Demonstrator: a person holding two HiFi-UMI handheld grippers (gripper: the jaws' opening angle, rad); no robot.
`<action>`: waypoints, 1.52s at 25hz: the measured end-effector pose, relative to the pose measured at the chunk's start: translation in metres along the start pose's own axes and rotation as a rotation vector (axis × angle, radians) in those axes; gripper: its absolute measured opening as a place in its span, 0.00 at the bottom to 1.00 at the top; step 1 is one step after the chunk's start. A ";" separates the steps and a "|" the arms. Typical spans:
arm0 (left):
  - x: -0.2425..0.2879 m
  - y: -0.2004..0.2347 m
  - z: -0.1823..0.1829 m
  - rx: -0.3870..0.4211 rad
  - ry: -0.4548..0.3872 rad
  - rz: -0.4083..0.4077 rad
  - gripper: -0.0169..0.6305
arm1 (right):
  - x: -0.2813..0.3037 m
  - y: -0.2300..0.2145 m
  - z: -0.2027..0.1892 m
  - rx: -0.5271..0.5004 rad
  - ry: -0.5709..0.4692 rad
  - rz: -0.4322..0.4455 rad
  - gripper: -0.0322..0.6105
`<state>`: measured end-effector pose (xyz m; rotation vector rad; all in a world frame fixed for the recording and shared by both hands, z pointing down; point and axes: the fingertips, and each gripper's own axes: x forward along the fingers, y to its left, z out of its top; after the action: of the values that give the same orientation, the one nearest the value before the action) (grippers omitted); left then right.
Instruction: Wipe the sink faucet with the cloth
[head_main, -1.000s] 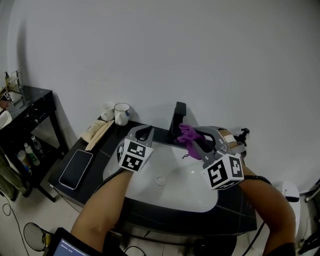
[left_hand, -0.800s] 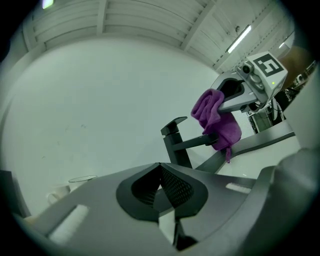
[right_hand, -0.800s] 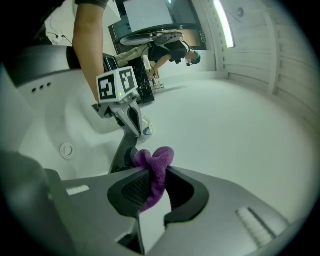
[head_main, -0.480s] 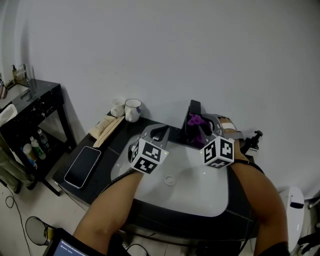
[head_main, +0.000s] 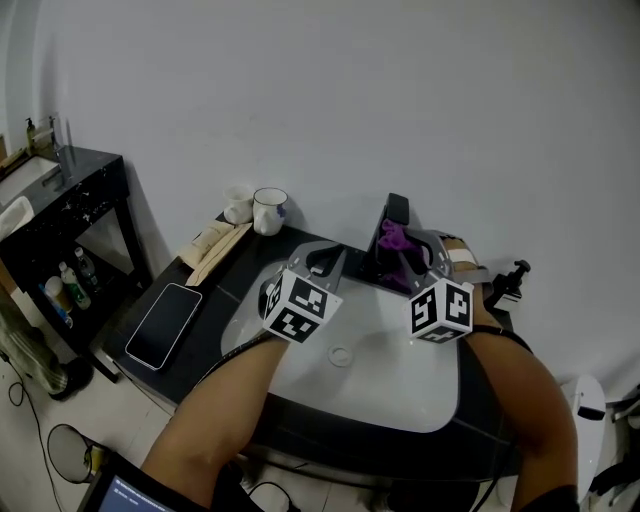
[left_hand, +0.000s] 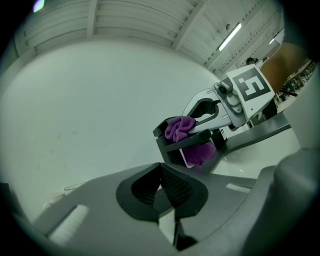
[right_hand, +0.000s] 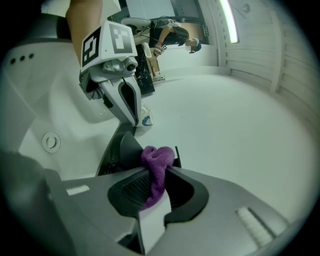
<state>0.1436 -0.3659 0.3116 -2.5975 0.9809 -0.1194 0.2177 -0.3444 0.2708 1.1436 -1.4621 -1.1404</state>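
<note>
Okay, we're mid-wipe by our read: right gripper (right_hand: 155, 175) is clamped on the purple cloth (right_hand: 158, 159), bunched and pressed against the top of the black faucet (head_main: 397, 208) behind the white sink (head_main: 390, 375). Left gripper (left_hand: 161, 190) is closed on nothing, just beside the faucet. Spout and base likely remain.

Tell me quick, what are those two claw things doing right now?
The left gripper is closed, empty.
The right gripper is closed on the purple cloth.
</note>
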 end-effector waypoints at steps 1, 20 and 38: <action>0.000 0.001 -0.001 -0.001 0.004 0.002 0.05 | -0.003 0.001 0.002 -0.002 -0.006 0.002 0.15; 0.000 0.001 -0.006 -0.004 0.031 -0.002 0.05 | -0.090 0.042 0.044 0.064 -0.162 0.069 0.16; 0.002 0.002 -0.003 -0.027 0.020 0.002 0.05 | 0.006 0.062 -0.013 -0.052 -0.008 -0.046 0.16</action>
<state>0.1428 -0.3697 0.3135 -2.6243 0.9984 -0.1323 0.2221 -0.3438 0.3342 1.1429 -1.4102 -1.2088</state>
